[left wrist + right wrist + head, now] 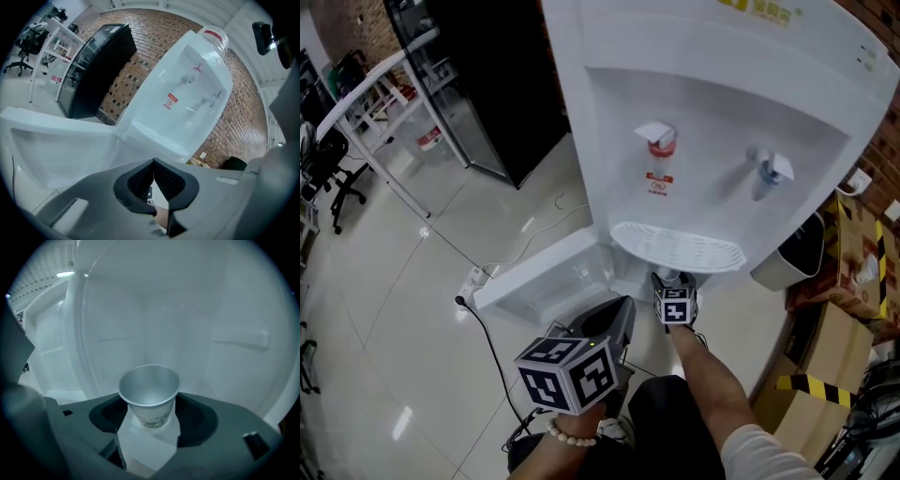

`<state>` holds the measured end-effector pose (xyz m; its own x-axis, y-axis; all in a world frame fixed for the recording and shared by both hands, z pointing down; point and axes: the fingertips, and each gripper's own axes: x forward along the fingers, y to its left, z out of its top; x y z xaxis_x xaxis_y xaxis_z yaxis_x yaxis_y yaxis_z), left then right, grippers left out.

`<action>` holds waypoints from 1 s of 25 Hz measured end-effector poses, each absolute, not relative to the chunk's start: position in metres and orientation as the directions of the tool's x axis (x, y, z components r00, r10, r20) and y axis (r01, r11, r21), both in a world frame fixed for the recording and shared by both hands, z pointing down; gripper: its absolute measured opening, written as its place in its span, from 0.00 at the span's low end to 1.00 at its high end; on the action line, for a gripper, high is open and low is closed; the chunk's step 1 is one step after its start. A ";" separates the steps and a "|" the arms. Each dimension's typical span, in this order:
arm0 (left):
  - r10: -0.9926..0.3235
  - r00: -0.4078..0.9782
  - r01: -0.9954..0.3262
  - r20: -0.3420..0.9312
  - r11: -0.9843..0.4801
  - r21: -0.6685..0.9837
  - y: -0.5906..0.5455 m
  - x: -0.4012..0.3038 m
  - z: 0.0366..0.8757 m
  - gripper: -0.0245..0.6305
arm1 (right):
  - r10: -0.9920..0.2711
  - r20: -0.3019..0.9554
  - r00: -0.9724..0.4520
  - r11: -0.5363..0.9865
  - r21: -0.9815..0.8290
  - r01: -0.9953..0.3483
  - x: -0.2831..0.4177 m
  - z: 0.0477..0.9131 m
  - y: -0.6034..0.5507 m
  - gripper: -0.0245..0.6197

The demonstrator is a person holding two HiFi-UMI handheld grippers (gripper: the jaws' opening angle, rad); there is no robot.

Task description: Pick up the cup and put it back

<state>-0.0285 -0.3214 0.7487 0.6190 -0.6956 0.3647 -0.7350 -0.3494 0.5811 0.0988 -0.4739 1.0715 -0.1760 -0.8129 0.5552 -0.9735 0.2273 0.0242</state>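
Right gripper [149, 420] is closing its jaws around the upright cup [149, 392] without pinching yet, likely wanting a gentle, centred squeeze, while left gripper [153, 183] is idling shut, empty.

White paper cup [149, 397] — dark print near its base. White water dispenser [712, 103], red tap [660, 142], blue tap [766, 171].

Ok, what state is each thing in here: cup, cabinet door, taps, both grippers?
cup: upright, empty, standing inside the cabinet between the right gripper's jaws.
cabinet door: swung open.
right gripper: jaws closing round the cup, pads seemingly not pressing yet.
left gripper: jaws together, nothing between them.
red tap: no water running.
blue tap: no water running.
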 end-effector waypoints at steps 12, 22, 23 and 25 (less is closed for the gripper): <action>-0.686 0.611 -0.747 0.396 -0.332 0.577 -0.338 -0.017 0.759 0.04 | -0.840 0.499 -0.215 0.253 0.011 -0.967 0.096 1.034 -0.437 0.54; -0.735 0.467 -0.883 0.492 -0.360 0.300 -0.292 0.002 0.780 0.04 | -0.774 0.578 -0.258 0.282 -0.050 -0.958 0.100 0.906 -0.328 0.54; -0.726 0.459 -0.887 0.512 -0.350 0.300 -0.282 -0.001 0.777 0.04 | -0.769 0.584 -0.260 0.287 -0.049 -0.957 0.103 0.888 -0.316 0.54; -0.713 0.434 -0.900 0.550 -0.325 0.289 -0.269 -0.014 0.759 0.04 | -0.755 0.593 -0.280 0.311 -0.052 -0.949 0.104 0.850 -0.296 0.54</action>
<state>-0.0140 -0.2693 0.7586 0.4341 -0.7131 0.5504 -0.9004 -0.3247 0.2894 0.1042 -0.2957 0.8502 -0.2798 -0.7554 0.5926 -0.9491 0.3108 -0.0519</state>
